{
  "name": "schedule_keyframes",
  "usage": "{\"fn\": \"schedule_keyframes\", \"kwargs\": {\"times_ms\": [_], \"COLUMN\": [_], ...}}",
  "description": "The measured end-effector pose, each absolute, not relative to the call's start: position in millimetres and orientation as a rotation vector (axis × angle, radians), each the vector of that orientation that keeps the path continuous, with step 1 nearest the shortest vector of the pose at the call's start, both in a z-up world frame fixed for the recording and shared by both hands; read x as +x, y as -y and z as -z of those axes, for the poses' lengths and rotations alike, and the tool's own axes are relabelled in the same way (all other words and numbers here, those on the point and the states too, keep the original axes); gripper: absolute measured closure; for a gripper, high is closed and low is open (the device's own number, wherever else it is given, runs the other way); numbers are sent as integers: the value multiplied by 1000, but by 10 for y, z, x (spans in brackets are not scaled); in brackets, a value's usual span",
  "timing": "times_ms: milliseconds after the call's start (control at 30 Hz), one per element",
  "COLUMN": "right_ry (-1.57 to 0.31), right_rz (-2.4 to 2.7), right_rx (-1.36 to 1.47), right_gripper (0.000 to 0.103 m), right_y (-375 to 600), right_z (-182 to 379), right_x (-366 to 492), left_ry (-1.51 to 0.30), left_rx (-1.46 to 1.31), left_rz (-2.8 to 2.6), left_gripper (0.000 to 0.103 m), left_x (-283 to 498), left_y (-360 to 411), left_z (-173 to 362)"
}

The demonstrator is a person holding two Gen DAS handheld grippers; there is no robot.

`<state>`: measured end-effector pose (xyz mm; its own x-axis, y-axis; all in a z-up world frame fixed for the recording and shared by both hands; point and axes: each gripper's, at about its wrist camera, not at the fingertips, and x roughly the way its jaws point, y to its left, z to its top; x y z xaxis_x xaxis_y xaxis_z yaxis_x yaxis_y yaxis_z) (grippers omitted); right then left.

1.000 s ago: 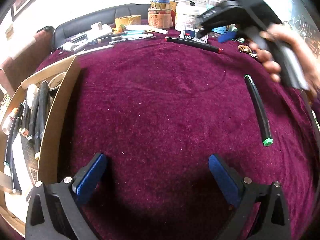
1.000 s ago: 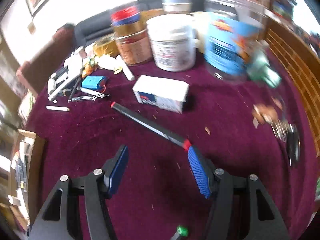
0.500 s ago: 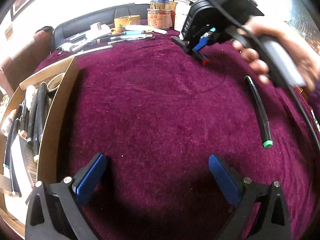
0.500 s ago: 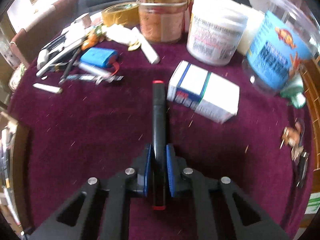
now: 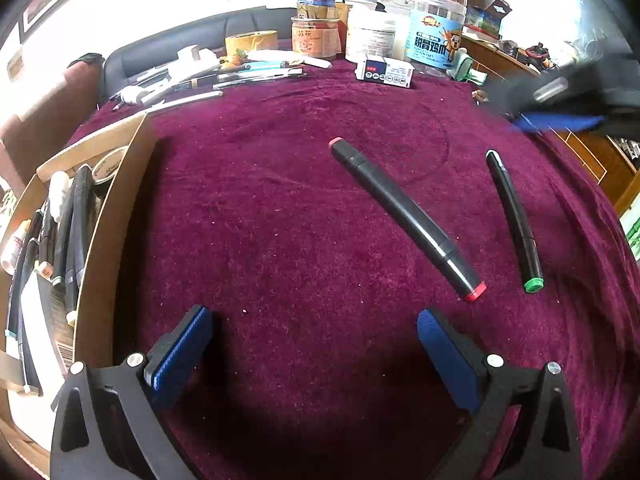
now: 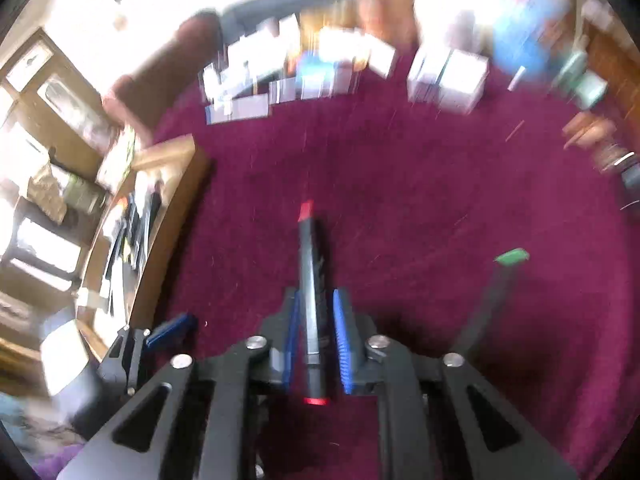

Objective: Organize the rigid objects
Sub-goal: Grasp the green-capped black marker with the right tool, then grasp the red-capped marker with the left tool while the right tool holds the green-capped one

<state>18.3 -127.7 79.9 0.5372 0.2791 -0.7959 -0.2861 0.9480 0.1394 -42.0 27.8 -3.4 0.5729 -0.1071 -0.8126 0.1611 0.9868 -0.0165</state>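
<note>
Black red-capped marker (image 5: 406, 220) lies diagonally, seemingly free of the right gripper (image 6: 316, 340)

Two black markers are lying on the purple cloth (image 5: 280, 208): one red-capped marker (image 5: 404, 220) and one green-capped marker (image 5: 514, 216). One cardboard box (image 5: 116, 216) is sitting at the left, holding a bundle of pens (image 5: 68, 220) too crowded to count. Three containers are standing along the far edge: one brown-labelled jar (image 5: 316, 38), one white tub (image 5: 372, 38) and one blue-labelled jar (image 5: 436, 32). One tape roll (image 5: 251, 42) and one small white carton (image 5: 384, 72) are resting near them, beside a heap of loose pens (image 5: 240, 76) whose number is unclear.
</note>
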Motion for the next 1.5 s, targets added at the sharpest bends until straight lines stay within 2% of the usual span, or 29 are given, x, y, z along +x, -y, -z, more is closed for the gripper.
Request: {"fn": "schedule_keyframes", "kwargs": {"times_ms": [33,67,100,233,433,467,533,567,600,800,1133,1367,1400,1500], "right_ry": [-855,-769,-730,-912,-980,-976,-988,-1012,-1031,-966,-951,-944,-944,-945], "right_rz": [-274,-218,-181,-168,-104,-81,-53,-50,-47,-64,-26,-10,-10,-10], "right_rx": [-58,-73,-59,58,44,22,-6,-3,-1,-62,98,83,83,84], "right_gripper": [28,9,5,6,6,12,35,56,64,74,74,74,74,74], "right_y": [1329,1405,1459,1769,1729,1726,1685,1673,1673,1680,2192,2155,2155,2153], "right_z": [-912,-996,-1017,-790,-289,-233,-147,-95,-48,-12,-40,-35,-36,-34], "right_x": [33,-106,-170,71,322,317,344,363,398,305,309,301,301,306], "left_ry": [-947,-947,-946,-953,-982,-1007,-1029,-1022,-1009,-937,-992,-1074,-1056,-1011], "left_rx": [63,63,63,75,79,71,49,36,21,-51,-36,-27,-12,51], "left_rz": [156,155,155,153,139,133,133,132,130,118,127,127,119,124], "left_gripper": [1,1,1,1,1,1,1,1,1,1,1,1,3,27], "left_x": [-419,-419,-420,-408,-392,-397,-436,-467,-504,-525,4,261,249,173], "left_y": [-275,-274,-273,-262,-255,-265,-284,-295,-305,-292,133,336,349,411], "left_z": [36,36,37,38,34,24,-9,-34,-76,-385,-269,-32,-34,-56]}}
